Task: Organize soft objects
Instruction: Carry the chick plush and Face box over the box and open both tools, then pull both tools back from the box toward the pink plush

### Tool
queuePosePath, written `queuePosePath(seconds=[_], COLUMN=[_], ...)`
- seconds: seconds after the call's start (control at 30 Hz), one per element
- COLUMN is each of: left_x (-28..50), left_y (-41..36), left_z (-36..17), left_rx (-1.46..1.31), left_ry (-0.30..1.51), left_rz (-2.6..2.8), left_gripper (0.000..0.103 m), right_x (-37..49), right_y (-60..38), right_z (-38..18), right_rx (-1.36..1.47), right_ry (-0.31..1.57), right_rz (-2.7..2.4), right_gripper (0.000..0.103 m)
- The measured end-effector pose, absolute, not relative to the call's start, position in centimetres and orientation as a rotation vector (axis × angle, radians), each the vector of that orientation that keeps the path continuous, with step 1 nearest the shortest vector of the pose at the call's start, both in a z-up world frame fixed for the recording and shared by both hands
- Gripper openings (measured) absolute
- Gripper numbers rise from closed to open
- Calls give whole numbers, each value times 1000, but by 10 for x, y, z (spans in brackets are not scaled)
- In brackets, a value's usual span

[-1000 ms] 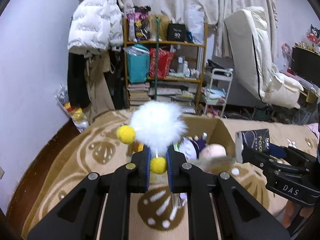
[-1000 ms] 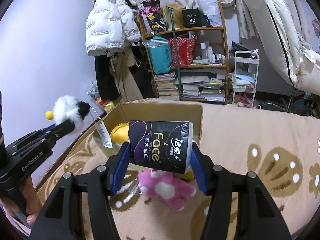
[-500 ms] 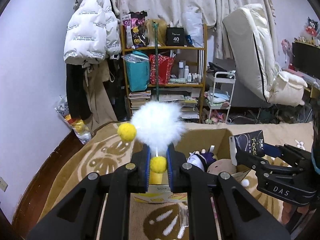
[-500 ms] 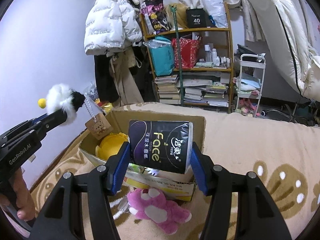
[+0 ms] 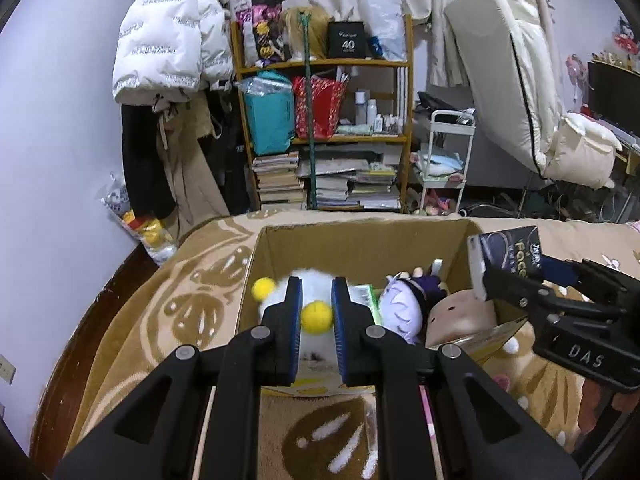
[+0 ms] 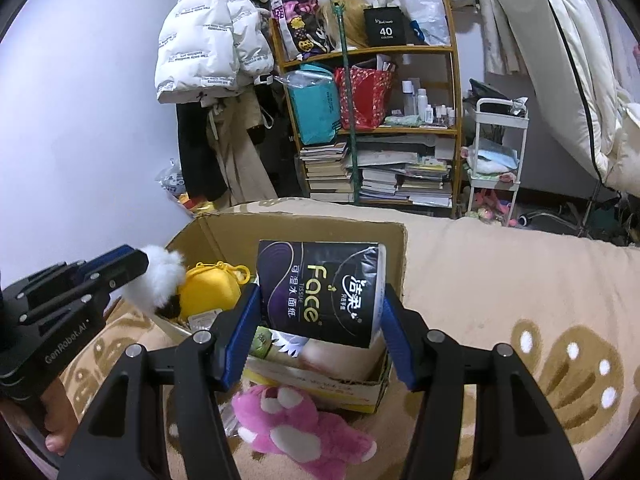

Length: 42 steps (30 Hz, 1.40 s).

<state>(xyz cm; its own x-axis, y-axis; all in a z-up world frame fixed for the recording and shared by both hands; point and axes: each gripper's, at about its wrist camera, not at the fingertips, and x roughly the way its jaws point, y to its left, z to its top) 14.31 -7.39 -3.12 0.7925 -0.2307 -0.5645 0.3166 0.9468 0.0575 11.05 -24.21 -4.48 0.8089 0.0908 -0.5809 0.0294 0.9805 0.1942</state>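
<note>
My left gripper (image 5: 316,300) is shut on a white fluffy toy (image 5: 314,284) with yellow pom-poms, held low over the left part of an open cardboard box (image 5: 360,236). It also shows in the right wrist view (image 6: 160,280). My right gripper (image 6: 320,312) is shut on a black tissue pack (image 6: 320,288) marked Face, above the box's right side (image 6: 304,228). In the box lie a purple-haired doll (image 5: 400,308), a beige plush (image 5: 460,316) and a yellow round plush (image 6: 208,292). A pink plush (image 6: 304,428) lies on the blanket in front of the box.
The box sits on a beige blanket with brown paw prints (image 6: 560,352). Behind stand a wooden shelf (image 5: 324,136) with books and bags, a white cart (image 5: 444,160), hanging coats (image 5: 168,52) and a cream mattress (image 5: 512,80).
My left gripper has lowered the white fluffy toy from above the box down to its opening. My right gripper with the tissue pack has moved forward over the box.
</note>
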Motion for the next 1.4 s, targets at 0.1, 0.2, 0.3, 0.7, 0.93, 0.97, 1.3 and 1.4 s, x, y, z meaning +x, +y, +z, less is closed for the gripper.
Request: queuePosePath(seconds=[0.1,0.2,0.3,0.7,0.93,0.97,1.3,1.4], left_x=[149,152,155,139,119,116,89,81], left_y=[-72,-69,-67,-55,-50,-49,-39,-34], left_z=[-36,-40,-43,-36,-27,-26,-19,-18], left_rx=[144,134,141,141,140,137,98,84], left_ry=[614,632,648,641,637,637,715,728], left_rz=[-283,-277,-266,-238,-236,-235,-243,-248], left_gripper=[16,19,22,58,86,88,93,93], right_x=[115,118,120,105,85,82,47,37], right_y=[-245,-248,-249,-247,-248,-249,-248,-245], right_z=[-50,-54,-56,-45,-35,-33,-21,-19], right_rx=[207,228,225,214,233,237,231,222], right_ry=[646,659,673,659,648,642,638,641], right_rz=[29,36,39,28,6,3,-17,-20], right_gripper=[63,64,64,87,100,103,103,103])
